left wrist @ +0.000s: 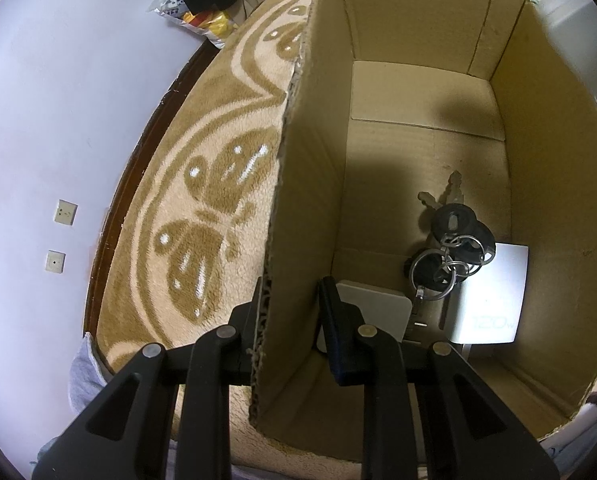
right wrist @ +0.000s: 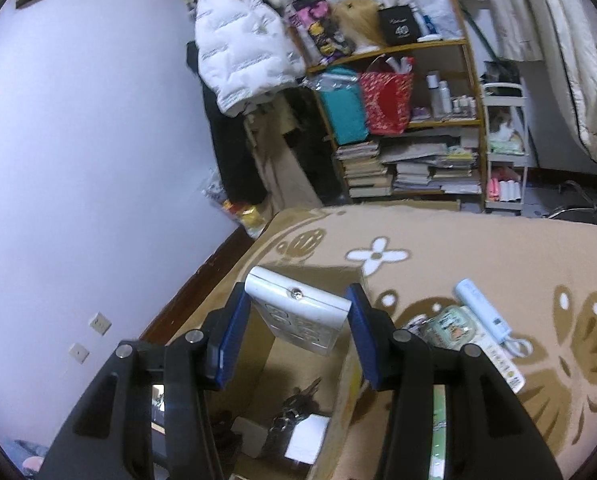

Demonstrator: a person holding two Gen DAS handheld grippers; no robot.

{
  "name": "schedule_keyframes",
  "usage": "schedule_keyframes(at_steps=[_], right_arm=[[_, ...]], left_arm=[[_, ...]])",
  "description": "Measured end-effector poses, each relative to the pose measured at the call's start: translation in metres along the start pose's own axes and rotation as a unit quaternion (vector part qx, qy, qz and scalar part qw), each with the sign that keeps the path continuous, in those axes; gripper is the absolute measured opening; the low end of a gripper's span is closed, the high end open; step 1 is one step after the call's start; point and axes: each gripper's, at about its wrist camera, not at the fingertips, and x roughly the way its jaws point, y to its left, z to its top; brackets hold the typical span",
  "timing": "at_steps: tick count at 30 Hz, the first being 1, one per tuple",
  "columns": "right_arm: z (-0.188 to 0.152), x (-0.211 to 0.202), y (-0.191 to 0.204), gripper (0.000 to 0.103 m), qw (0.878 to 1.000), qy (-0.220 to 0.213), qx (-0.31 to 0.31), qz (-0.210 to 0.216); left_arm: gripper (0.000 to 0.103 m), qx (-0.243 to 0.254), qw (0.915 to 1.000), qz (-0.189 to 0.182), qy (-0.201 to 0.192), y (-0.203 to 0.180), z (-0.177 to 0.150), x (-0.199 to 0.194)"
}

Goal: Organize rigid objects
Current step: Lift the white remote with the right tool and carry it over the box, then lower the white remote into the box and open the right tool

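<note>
Matt corrugated cardboard box [left wrist: 546,168], rough torn edge at 9 o'clock. Fluffy pile blanket [left wrist: 202,184]. Metal keys [left wrist: 450,248] on shiny rings with black plastic heads. Glossy white plastic power strip [right wrist: 302,312]; smooth charger [left wrist: 494,292].

The left gripper [left wrist: 288,312] straddles the near left wall of the cardboard box [left wrist: 558,200], one finger outside, one inside. Ahead and to its right, on the box floor, the bunch of keys [left wrist: 452,248] lies partly on the flat charger [left wrist: 494,296]; a small block [left wrist: 372,306] sits just right of the inside finger. The box rests on the blanket [left wrist: 202,200]. The right gripper [right wrist: 298,316] holds the power strip [right wrist: 302,312] between its fingers, above the open box. To its right, on the blanket, lie a packet [right wrist: 458,328] and, beyond that, a power bank [right wrist: 482,308]. Far ahead stands a shelf [right wrist: 418,120].
</note>
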Motion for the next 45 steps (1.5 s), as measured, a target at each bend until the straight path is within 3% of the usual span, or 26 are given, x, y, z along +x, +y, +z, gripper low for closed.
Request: schedule_keyframes(at_steps=[6, 20, 32, 38, 45], right_arm=[[-0.014, 0.017, -0.004, 0.052, 0.999, 0.03, -0.001, 0.021], [-0.067, 0.036, -0.018, 0.052, 0.998, 0.054, 0.024, -0.001], [-0.067, 0.035, -0.009, 0.052, 0.999, 0.044, -0.007, -0.026], [-0.056, 0.014, -0.01, 0.052, 0.998, 0.007, -0.016, -0.062], [-0.045, -0.002, -0.041, 0.058, 0.995, -0.009, 0.026, -0.092]], left_arm=[[0.023, 0.001, 1.0, 0.002, 0.0, -0.002, 0.0, 0.0], [0.023, 0.005, 0.9999, 0.009, 0.0, -0.007, -0.001, -0.002], [0.023, 0.006, 0.9999, 0.009, 0.003, -0.007, -0.003, 0.0], [0.024, 0.007, 0.9999, 0.012, 0.003, -0.007, -0.002, -0.001], [0.024, 0.005, 0.9999, 0.01, 0.003, -0.006, -0.002, -0.001]])
